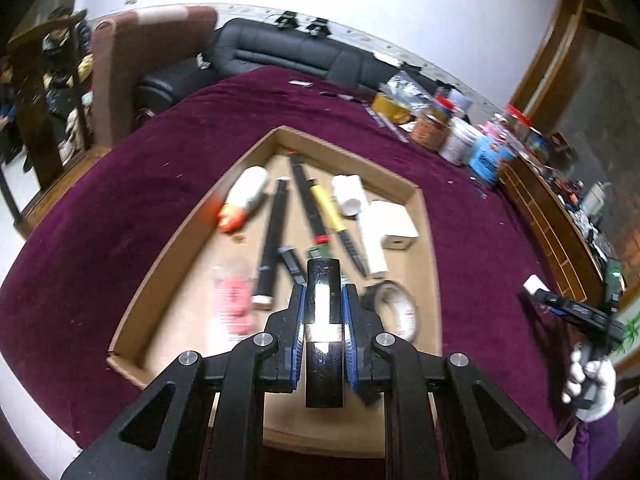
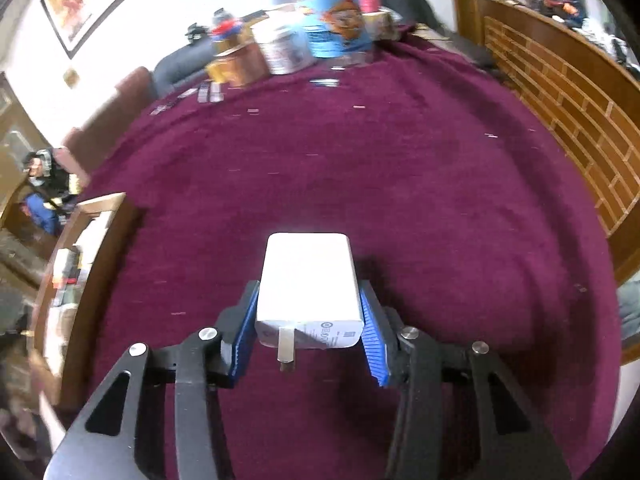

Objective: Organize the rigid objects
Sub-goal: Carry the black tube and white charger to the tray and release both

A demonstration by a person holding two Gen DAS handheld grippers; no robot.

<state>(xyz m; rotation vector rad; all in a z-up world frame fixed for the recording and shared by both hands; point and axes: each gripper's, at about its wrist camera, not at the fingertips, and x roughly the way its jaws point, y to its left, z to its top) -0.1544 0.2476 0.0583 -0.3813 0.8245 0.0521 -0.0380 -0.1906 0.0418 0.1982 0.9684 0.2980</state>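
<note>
My left gripper (image 1: 323, 300) is shut on a glossy black tube with a silver band (image 1: 324, 332) and holds it above the near part of a shallow cardboard tray (image 1: 416, 188). The tray holds a white bottle with an orange cap (image 1: 244, 198), black rods (image 1: 274, 240), a yellow-handled tool (image 1: 330, 208), white boxes (image 1: 390, 222), a tape roll (image 1: 394, 310) and a pink packet (image 1: 232, 304). My right gripper (image 2: 308, 308) is shut on a white plug-in charger (image 2: 308, 284) above the purple tablecloth (image 2: 360, 160). The right gripper also shows in the left wrist view (image 1: 536, 290), to the tray's right.
Jars, tins and a blue tub (image 2: 340, 28) crowd the table's far edge, also in the left wrist view (image 1: 486, 156). A black sofa (image 1: 288, 52) and a brown chair (image 1: 120, 68) stand behind the table. A wooden shelf (image 2: 560, 92) is on the right. The tray's edge (image 2: 96, 216) lies left of the charger.
</note>
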